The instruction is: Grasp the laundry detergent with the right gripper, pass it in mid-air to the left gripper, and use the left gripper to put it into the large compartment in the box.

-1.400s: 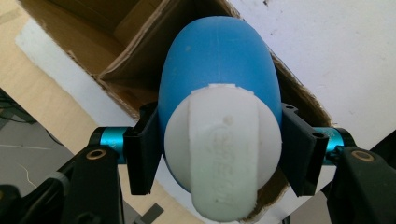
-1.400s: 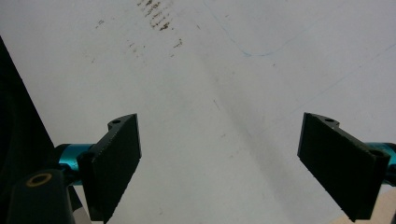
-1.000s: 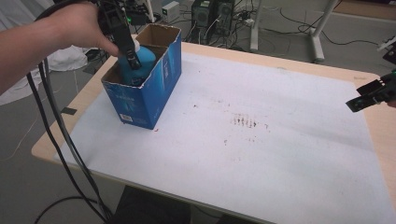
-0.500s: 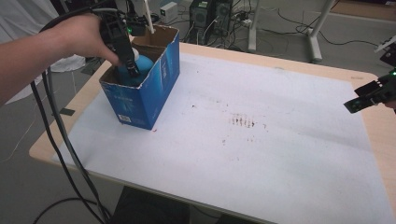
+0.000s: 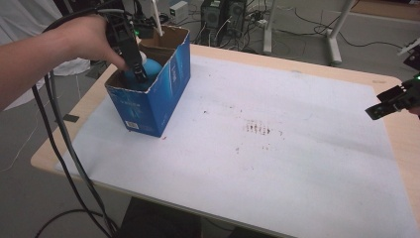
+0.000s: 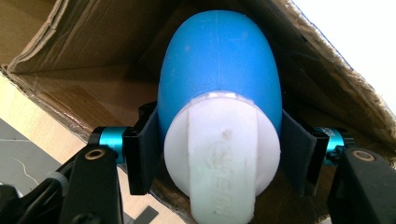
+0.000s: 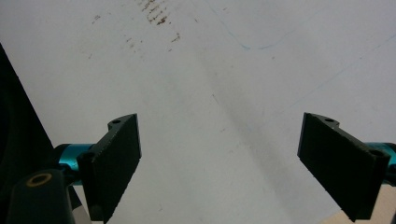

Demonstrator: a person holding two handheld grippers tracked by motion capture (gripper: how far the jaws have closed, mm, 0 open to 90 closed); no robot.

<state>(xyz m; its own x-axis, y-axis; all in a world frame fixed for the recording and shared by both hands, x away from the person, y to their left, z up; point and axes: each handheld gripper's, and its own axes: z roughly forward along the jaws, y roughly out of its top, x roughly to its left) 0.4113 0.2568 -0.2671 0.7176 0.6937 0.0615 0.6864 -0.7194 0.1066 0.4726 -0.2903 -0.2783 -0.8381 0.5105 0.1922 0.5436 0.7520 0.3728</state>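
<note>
A blue egg-shaped object with a white base (image 6: 218, 93) is clamped between the jaws of my left gripper (image 6: 219, 156), its blue end pointing into an open cardboard box (image 6: 84, 88). From above, the left gripper (image 5: 134, 69) reaches into the top of the blue box (image 5: 158, 94) at the table's far left, and the blue object (image 5: 151, 68) shows inside the opening. My right gripper (image 5: 393, 101) hovers at the table's right edge. Its jaws stand wide apart over the white sheet (image 7: 210, 93) with nothing between the fingers (image 7: 116, 158).
The white sheet (image 5: 267, 144) covers most of the wooden table (image 5: 64, 141) and has brown stains (image 5: 257, 128) near its middle. Black cables (image 5: 59, 134) hang off the left side. Computer cases and table legs stand on the floor behind the far edge.
The left gripper has shifted slightly with the blue object at the box opening. The right gripper has drifted a little to the right.
</note>
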